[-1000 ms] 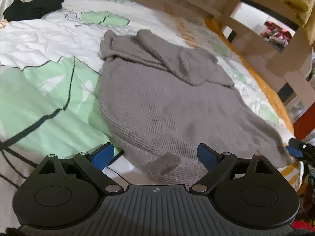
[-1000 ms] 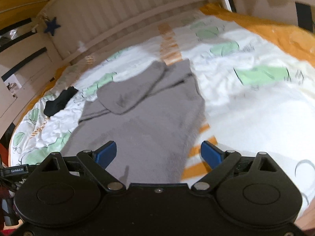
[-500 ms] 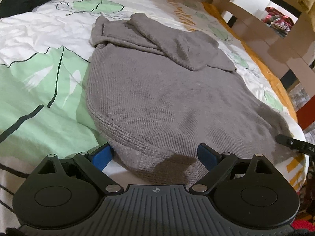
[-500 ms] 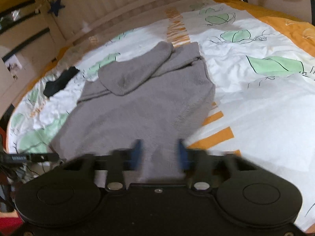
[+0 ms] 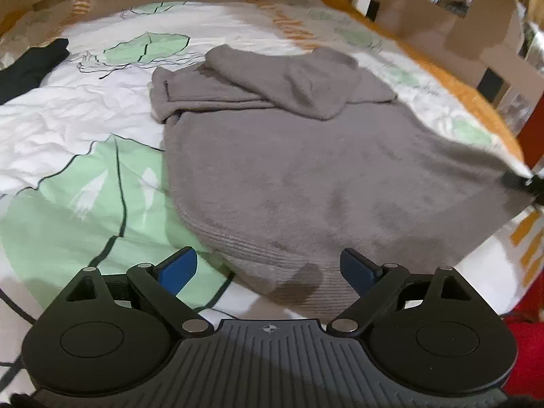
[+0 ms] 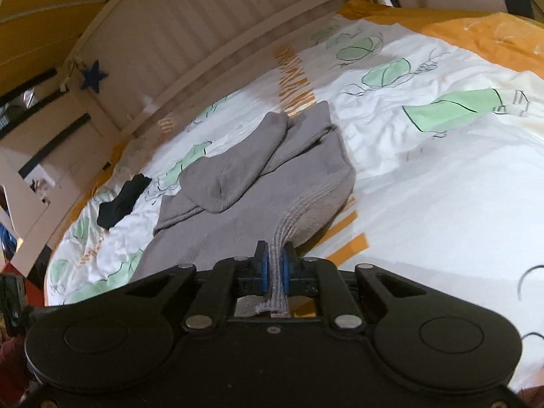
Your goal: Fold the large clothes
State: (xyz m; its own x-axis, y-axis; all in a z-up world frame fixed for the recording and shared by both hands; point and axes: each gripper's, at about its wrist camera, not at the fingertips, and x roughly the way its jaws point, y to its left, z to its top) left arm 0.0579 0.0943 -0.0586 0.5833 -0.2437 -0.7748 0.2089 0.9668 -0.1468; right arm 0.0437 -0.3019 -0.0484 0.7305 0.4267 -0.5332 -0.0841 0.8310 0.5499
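Note:
A large grey knit sweater lies spread on the bed, its sleeves folded across the top. My left gripper is open, its blue pads either side of the sweater's ribbed hem at the near left corner, just above it. My right gripper is shut on the ribbed hem of the sweater at its other bottom corner and lifts that corner off the bed. The right gripper also shows at the right edge of the left wrist view, holding the raised corner.
The bed sheet is white with green leaf prints and orange stripes. A black garment lies at the far left; it also shows in the right wrist view. A slatted wooden bed rail runs along the far side.
My right gripper has closed on the sweater's hem corner and raised it. My left gripper has stayed open and shifted slightly along the near hem.

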